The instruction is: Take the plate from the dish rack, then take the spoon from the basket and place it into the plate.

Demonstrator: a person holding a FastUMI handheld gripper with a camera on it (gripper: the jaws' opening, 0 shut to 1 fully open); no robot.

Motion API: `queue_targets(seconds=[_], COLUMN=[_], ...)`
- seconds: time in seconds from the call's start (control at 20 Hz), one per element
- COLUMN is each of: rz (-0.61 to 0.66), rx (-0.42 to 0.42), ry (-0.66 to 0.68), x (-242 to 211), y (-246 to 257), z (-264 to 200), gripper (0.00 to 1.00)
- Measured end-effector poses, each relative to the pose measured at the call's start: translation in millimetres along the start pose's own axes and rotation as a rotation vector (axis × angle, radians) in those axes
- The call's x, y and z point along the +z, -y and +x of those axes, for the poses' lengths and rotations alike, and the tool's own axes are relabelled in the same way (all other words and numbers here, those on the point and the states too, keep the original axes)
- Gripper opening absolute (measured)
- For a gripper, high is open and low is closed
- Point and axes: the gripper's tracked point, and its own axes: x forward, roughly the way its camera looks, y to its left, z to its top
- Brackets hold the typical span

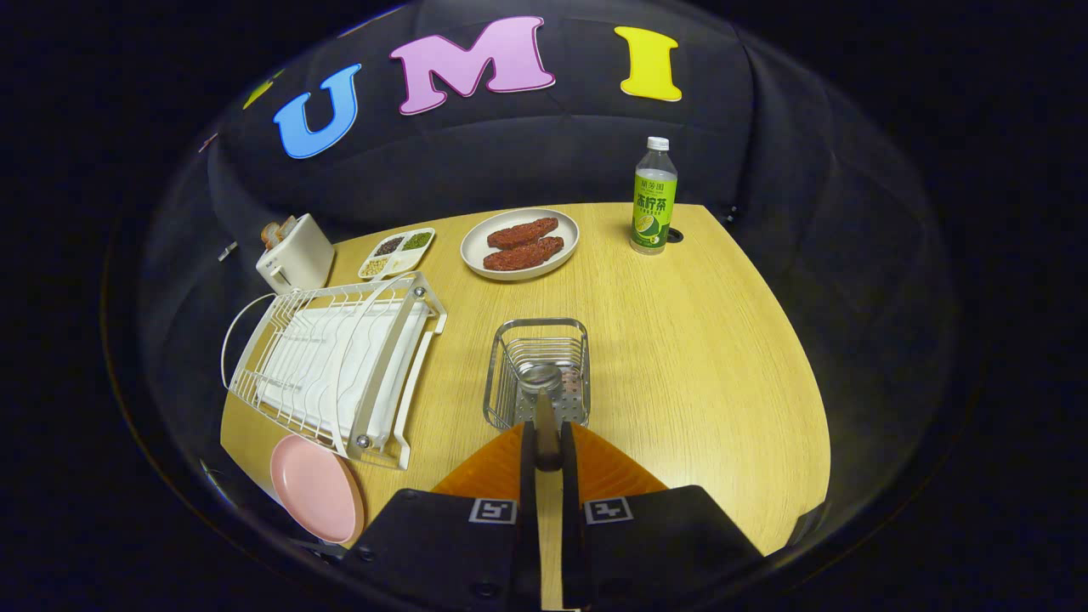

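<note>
My gripper is shut on the handle of a metal spoon. The spoon's bowl sticks out ahead of the fingertips, inside or just above the open top of the steel wire basket. The basket stands on the wooden table just ahead of the fingers. A pink plate lies flat on the table to the left of the fingers, near the table's front edge and just in front of the white dish rack. No dishes stand in the rack's slots.
Beyond the basket sits a white plate with two reddish meat pieces. A green-labelled bottle stands at the far right near a table hole. A divided dish of grains and a white toaster are beyond the rack.
</note>
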Motion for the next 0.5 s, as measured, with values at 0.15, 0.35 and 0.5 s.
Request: queue_targets(seconds=[0.15,0.35,0.5], rz=[0.049,0.088,0.068], rx=[-0.007,-0.026,-0.023], ry=[0.007,0.03,0.057], x=[6.9,21.4,35.7], y=[2.6,12.1,11.9], z=[0.2,-14.2,-32.3], gripper=[0.11,0.1,0.1])
